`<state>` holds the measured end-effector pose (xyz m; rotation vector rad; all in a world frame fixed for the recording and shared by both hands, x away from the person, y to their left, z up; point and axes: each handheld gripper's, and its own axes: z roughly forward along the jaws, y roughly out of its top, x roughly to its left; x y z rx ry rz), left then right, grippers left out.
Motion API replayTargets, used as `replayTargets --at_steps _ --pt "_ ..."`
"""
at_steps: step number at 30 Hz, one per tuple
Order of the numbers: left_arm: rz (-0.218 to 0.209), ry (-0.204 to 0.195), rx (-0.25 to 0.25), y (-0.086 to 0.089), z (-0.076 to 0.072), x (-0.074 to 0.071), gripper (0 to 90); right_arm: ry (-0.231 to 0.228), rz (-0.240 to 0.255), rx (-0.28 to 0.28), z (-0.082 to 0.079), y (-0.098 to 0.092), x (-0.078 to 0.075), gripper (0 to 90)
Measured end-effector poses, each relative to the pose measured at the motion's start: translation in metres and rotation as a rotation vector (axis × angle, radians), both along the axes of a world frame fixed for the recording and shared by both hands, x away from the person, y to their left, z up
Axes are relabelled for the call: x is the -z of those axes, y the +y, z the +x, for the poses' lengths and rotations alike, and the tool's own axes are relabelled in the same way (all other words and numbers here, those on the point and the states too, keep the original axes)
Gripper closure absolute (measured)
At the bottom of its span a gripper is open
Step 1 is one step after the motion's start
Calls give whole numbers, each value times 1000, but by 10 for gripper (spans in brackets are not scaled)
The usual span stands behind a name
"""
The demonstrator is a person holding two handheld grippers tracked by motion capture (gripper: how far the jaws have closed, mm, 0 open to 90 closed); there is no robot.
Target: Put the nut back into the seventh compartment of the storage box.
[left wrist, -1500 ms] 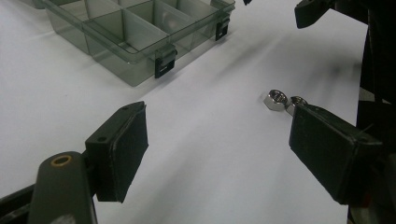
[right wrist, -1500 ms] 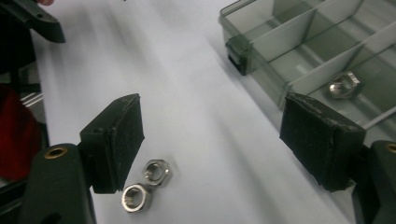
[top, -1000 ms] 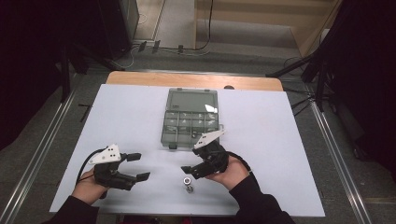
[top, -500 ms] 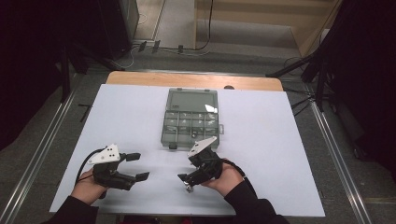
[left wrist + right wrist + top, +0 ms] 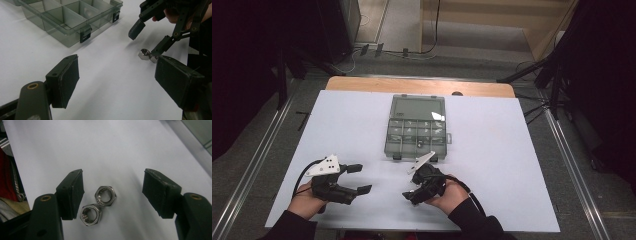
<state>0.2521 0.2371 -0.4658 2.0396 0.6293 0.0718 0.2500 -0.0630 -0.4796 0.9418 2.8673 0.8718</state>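
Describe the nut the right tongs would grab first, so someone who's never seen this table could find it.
Start at the clear compartment box in the middle of the white table and come toward the person's right hand. Between the open right tongs lie two steel hex nuts touching each other. The one meant is the farther nut, centred between the pads; the nearer nut sits against the left pad.

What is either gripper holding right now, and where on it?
Nothing. The right gripper, jaws just closing, straddles two steel nuts without touching; the left gripper is open.
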Motion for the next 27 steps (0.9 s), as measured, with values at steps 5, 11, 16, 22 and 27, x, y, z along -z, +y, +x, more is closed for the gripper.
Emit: replayTargets --at_steps 5,11,16,22,27 --pt "2 0 3 0 0 0 198 -8 -17 12 -2 2 -1 414" --pt "7 -1 1 1 1 0 198 16 -54 6 -3 7 4 541" --pt "2 0 -1 3 1 -1 198 31 -91 11 -5 10 6 629" --pt "-5 -1 -1 3 1 0 198 30 -115 16 -9 13 5 681" --pt "-5 -3 -5 4 1 -1 198 37 -122 11 -7 15 4 688"
